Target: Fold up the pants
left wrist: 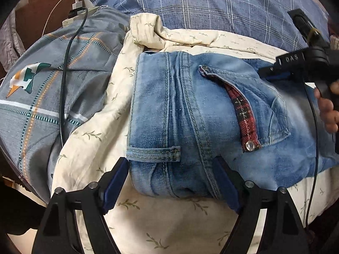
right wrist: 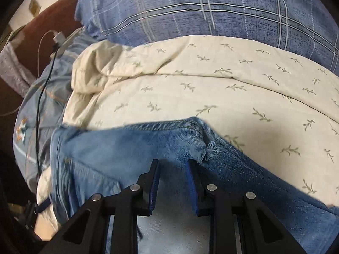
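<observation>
Light blue jeans [left wrist: 190,114] lie folded on a cream leaf-print sheet [left wrist: 148,222], with a back pocket and its red plaid flap [left wrist: 243,114] facing up. My left gripper [left wrist: 171,165] is open, its blue pads on either side of the folded waistband end by a belt loop [left wrist: 153,150]. My right gripper [right wrist: 172,165] is partly open over the denim [right wrist: 118,148] near a frayed hem corner [right wrist: 208,150]; it grips nothing. It also shows in the left wrist view [left wrist: 281,67], at the jeans' far right edge.
A blue plaid pillow [left wrist: 211,2] lies behind the jeans. A grey-blue checked quilt [left wrist: 42,89] is bunched at the left, with a black cable [left wrist: 63,84] and a charger [left wrist: 76,6] on it. A brown headboard [left wrist: 42,4] stands far left.
</observation>
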`<control>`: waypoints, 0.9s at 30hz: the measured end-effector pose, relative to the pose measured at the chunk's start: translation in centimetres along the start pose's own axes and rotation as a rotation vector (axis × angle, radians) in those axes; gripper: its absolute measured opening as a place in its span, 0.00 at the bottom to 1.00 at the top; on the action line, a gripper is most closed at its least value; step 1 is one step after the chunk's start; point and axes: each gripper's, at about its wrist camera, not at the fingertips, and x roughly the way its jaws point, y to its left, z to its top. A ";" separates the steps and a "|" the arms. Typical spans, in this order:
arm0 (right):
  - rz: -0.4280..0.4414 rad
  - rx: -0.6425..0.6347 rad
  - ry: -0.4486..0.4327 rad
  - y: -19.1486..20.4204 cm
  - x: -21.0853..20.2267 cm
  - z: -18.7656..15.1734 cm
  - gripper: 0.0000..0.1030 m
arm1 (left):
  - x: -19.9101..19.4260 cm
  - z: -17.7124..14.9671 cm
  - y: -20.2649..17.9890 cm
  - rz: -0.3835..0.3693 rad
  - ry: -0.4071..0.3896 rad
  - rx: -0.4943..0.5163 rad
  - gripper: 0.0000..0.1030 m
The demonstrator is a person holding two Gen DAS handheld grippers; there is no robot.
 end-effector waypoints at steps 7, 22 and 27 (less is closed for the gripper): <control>0.063 0.066 -0.138 -2.5 -4.7 -0.3 0.27 | -3.9 0.9 0.6 -0.007 -0.074 -0.031 0.80; -0.235 0.286 -0.140 -22.7 -19.1 -10.3 0.27 | -0.2 1.1 -1.7 0.068 0.007 -0.007 0.89; -0.230 0.402 -0.156 -28.3 -19.3 -11.6 0.28 | -1.0 0.8 -1.3 0.092 0.048 -0.033 0.89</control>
